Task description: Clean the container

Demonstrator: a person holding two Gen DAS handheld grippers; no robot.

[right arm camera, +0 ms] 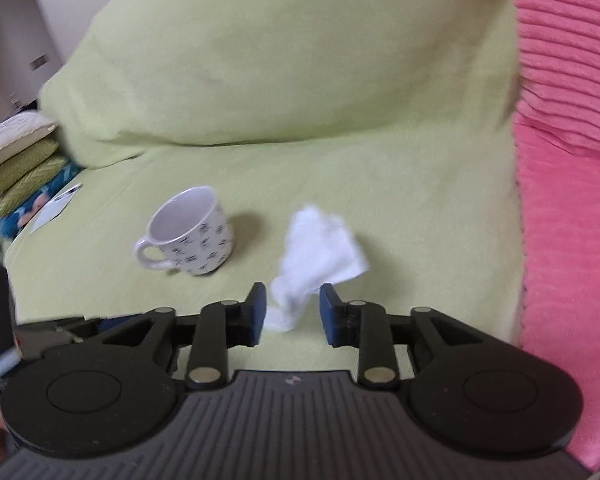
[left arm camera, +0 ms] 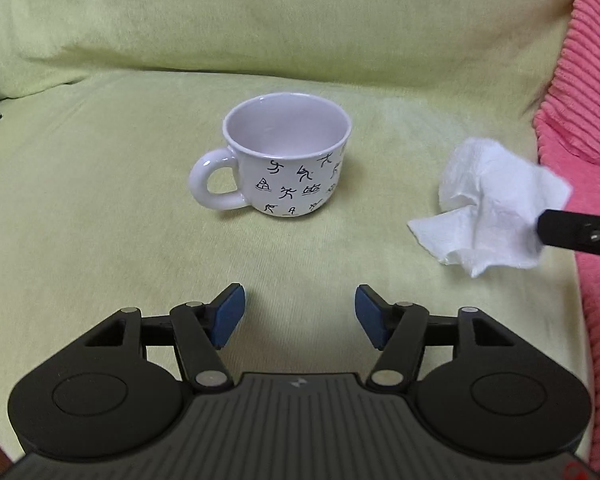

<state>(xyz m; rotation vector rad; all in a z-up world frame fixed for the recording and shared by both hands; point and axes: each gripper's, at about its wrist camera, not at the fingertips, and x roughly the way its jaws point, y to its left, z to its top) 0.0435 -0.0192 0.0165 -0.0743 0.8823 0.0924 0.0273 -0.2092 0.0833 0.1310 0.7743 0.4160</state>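
Note:
A white mug [left arm camera: 288,160] printed with black stick figures stands upright on the green cover [left arm camera: 100,220], handle to the left and nothing visible inside. My left gripper [left arm camera: 300,312] is open a short way in front of the mug, with nothing between its blue pads. A crumpled white tissue [left arm camera: 488,208] lies to the mug's right. In the right wrist view my right gripper [right arm camera: 292,300] is open, its pads standing on either side of the tissue's [right arm camera: 320,252] near tail with small gaps. The mug [right arm camera: 192,236] is to the left there. That view is blurred.
A pink ribbed blanket [left arm camera: 580,100] covers the right side. The green backrest [left arm camera: 280,12] rises behind the mug. Stacked cushions [right arm camera: 20,160] and a white paper [right arm camera: 54,206] lie at the far left edge.

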